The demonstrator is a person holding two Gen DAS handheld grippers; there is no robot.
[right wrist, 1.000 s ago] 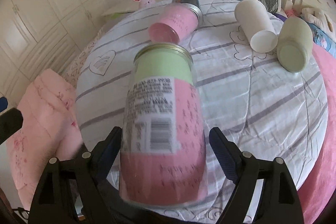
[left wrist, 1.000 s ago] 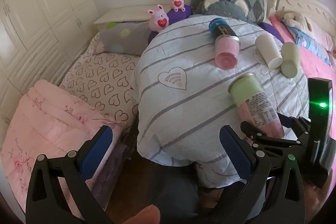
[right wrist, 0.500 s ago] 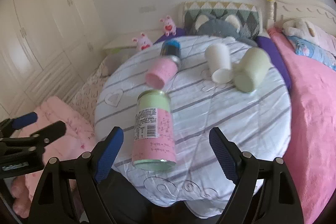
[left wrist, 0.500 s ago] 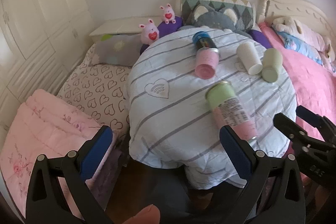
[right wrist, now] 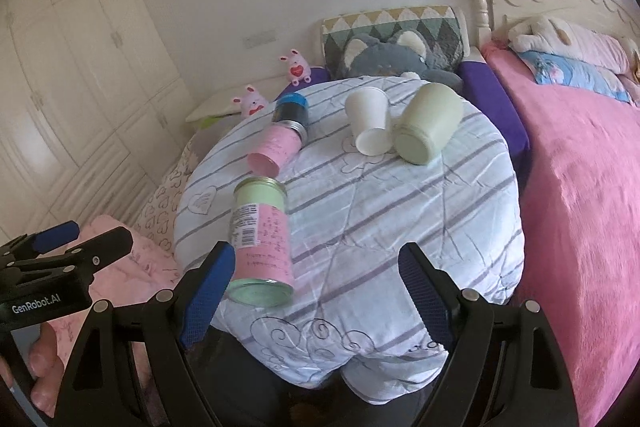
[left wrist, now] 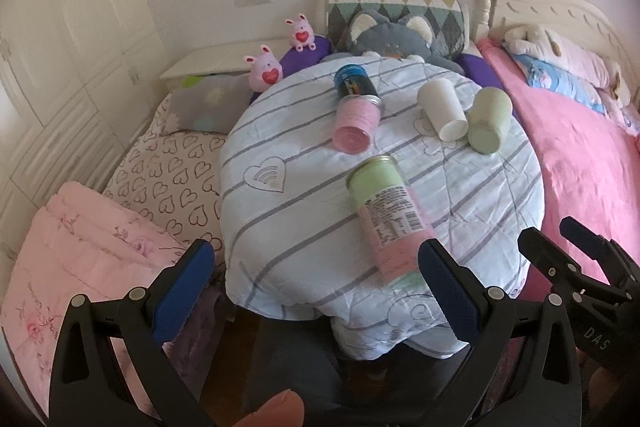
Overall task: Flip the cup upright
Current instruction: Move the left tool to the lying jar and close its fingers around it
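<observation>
Several cups and cans lie on their sides on a round table under a striped cloth (left wrist: 304,211) (right wrist: 400,227). Nearest is a green-and-pink can with a label (left wrist: 386,217) (right wrist: 260,239). Behind it lie a pink can (left wrist: 356,123) (right wrist: 276,149), a dark blue can (left wrist: 352,83) (right wrist: 291,110), a white paper cup (left wrist: 442,111) (right wrist: 370,125) and a pale green cup (left wrist: 488,121) (right wrist: 428,125). My left gripper (left wrist: 316,287) is open and empty, short of the table's near edge. My right gripper (right wrist: 318,291) is open and empty, pulled back from the labelled can.
A pink bed (right wrist: 580,207) runs along the right. A grey plush cat (left wrist: 400,39) and patterned pillow sit behind the table. Heart-print bedding (left wrist: 168,179) and a folded pink quilt (left wrist: 72,259) lie left. White wardrobes (right wrist: 72,87) line the left wall.
Both grippers have pulled back and up from the table. The labelled can, close between the right gripper's fingers a second ago, now lies farther off on the cloth.
</observation>
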